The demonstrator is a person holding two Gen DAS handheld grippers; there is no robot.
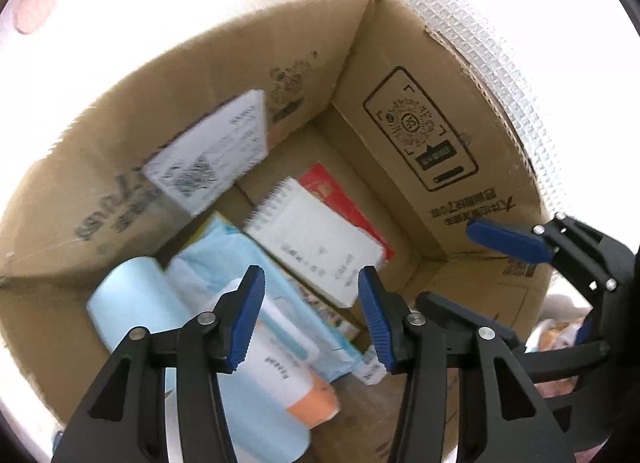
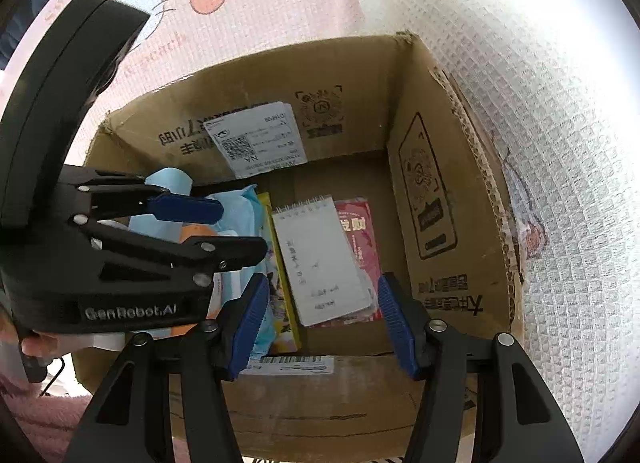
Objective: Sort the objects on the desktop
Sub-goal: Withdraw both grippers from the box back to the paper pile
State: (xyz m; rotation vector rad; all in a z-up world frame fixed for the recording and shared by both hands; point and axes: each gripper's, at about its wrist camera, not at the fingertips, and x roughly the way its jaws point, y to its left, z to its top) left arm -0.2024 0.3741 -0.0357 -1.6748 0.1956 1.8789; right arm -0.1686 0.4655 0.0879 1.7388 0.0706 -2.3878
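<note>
An open cardboard box (image 1: 224,63) (image 2: 440,167) holds the sorted items. Inside lie a white spiral notepad (image 1: 316,239) (image 2: 320,259) on a red booklet (image 1: 340,199) (image 2: 362,239), a light blue tissue pack (image 1: 240,259) (image 2: 240,211), a light blue roll (image 1: 132,299) (image 2: 168,183) and a white tube with an orange cap (image 1: 288,367). My left gripper (image 1: 312,319) is open and empty above the box's left side; it also shows in the right wrist view (image 2: 208,227). My right gripper (image 2: 324,323) is open and empty above the notepad; it also shows in the left wrist view (image 1: 508,239).
A white shipping label (image 1: 208,155) (image 2: 256,139) sticks to the box's far wall. The box sits on a pink and white waffle blanket (image 2: 560,183) with cartoon prints. A yellow printed packet (image 2: 280,275) lies beside the notepad.
</note>
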